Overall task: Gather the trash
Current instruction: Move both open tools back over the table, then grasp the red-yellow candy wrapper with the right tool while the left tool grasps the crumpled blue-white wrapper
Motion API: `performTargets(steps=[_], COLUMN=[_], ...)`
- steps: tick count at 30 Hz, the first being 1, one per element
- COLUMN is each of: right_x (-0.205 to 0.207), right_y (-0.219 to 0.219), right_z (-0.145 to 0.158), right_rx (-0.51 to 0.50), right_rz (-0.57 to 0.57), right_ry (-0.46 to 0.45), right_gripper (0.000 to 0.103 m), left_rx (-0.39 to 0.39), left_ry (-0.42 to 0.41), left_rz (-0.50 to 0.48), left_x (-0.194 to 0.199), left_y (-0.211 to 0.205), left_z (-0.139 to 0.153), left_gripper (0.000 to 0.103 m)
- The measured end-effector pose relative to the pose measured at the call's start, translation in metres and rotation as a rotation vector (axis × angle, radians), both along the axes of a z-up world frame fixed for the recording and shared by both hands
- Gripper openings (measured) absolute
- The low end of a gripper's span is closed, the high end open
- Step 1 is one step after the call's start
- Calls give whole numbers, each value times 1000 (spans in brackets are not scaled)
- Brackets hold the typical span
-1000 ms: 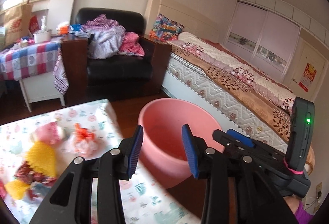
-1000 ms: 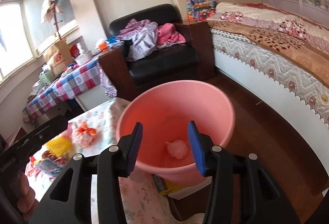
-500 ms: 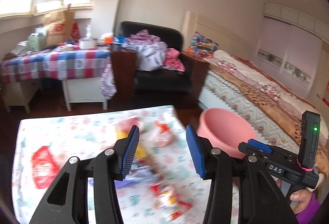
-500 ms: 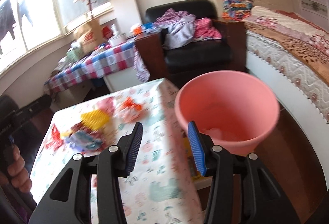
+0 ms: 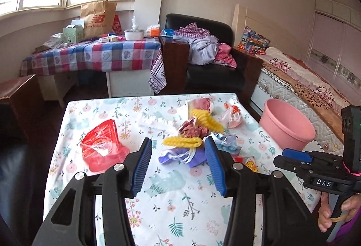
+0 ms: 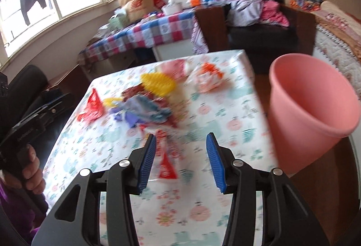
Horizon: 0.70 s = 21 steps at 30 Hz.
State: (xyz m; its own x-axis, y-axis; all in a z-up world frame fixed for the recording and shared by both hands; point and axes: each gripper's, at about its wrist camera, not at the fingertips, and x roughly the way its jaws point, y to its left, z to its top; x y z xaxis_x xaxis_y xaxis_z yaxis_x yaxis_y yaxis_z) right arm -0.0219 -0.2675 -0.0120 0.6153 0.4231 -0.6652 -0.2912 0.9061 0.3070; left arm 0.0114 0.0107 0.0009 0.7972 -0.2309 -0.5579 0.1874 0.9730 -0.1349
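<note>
A: Trash pile (image 5: 198,133) sits just ahead of my left claw (image 5: 178,164) on the tabletop (image 5: 176,207) – yellow bits, purple wrapper (image 5: 180,156), crumpled stuff, all touching.

B: Claw state?

A: Left claw's jaws spread wide, nothing in them. Right claw (image 6: 180,161) likewise wide apart and holding nothing; a red snack wrapper (image 6: 165,164) lies between and just beyond its tips, blurry tho.

B: So which step?

A: I'd say reaching for a pickup. Nothing gripped yet.

B: Next move?

A: Prob. lower the left claw onto the purple wrapper, close on a crumpled edge, not flat film. Thin plastic, could slip or drag neighbours w/ it. Right claw's nearest bet is the red snack wrapper.

B: Where's the bin?

A: Pink bucket (image 5: 286,126), off to the right of my left claw, past the tabletop edge, near the bed (image 5: 311,87). In the right view it's close on the right, tilted.

B: Anything in it?

A: Can't tell – the inside I can see looks bare, bottom's hidden.

B: Other bits?

A: Red plastic bag (image 5: 101,146) left of my left claw, apart from the pile.
</note>
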Motion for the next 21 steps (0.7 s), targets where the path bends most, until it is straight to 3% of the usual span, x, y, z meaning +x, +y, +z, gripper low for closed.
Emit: performTargets(steps=[9,14,15,16,19,21], right_x=[0,2,2,2,-1,-5], right_y=[36,46,47,47,41,34], right_z=[-10,-19,-21,-23,-23,-19], right_rx=[-48,-136,-145,-154,-151,-153], right_rz=[85,77,76,79,85,85], right_ry=[37,40,42,47,43,19], right_gripper=[47,47,39,18,8,7], left_rx=[-18,-26,-27,-28,-32,-45], left_ry=[28,41,41,42,41,50], left_rz=[-11,-32,-37,-43,-69,-89], left_x=[0,2,2,3,3,6], left_y=[3,-8,-12,-14,-24,-29], left_z=[-9,-11,-11,-11,-11,-11], left_gripper=[48,48,48,48,48,48])
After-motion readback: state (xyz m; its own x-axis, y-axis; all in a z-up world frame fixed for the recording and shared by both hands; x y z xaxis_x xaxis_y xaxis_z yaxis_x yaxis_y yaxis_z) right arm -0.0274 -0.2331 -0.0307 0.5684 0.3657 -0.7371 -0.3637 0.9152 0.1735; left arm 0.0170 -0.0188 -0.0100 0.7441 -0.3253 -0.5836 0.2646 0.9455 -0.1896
